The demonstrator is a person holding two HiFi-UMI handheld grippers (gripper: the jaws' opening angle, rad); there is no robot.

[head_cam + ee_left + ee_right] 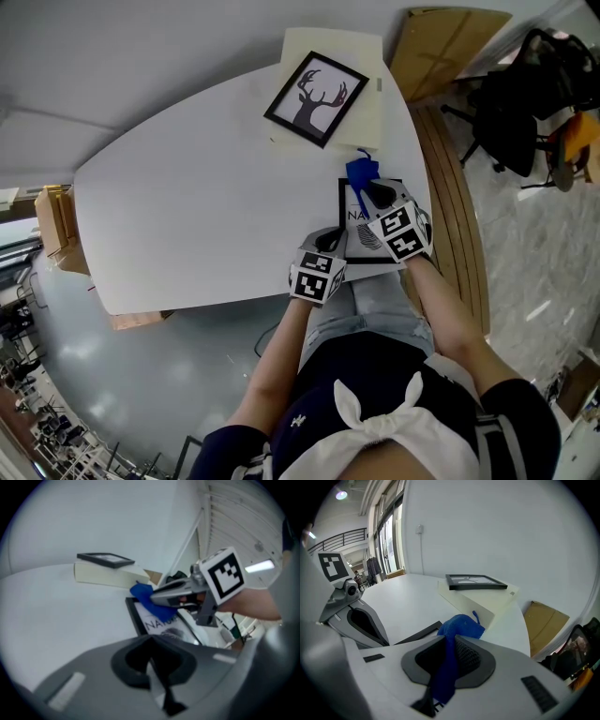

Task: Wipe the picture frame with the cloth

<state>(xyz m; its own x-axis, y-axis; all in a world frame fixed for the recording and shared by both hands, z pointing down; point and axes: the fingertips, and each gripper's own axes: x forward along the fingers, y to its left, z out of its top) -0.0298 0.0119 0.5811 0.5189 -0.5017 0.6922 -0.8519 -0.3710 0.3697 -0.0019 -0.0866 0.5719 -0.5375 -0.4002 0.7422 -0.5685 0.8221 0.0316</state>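
Observation:
A black picture frame (354, 230) with a pale print lies flat near the table's front right edge; it also shows in the left gripper view (157, 623) and, as a dark edge (419, 631), in the right gripper view. My right gripper (361, 187) (450, 641) is shut on a blue cloth (461, 625) (361, 172) (143, 595) that bunches over the frame's far end. My left gripper (330, 242) (151, 641) sits at the frame's near left corner, jaws closed, apparently on the frame's edge.
A second frame with a deer print (316, 98) (476, 581) rests on a cream box (366, 56) at the table's far side. The white table (187, 206) spreads to the left. Cardboard (441, 47), a slatted wooden bench (459, 234) and a dark chair (520, 103) stand to the right.

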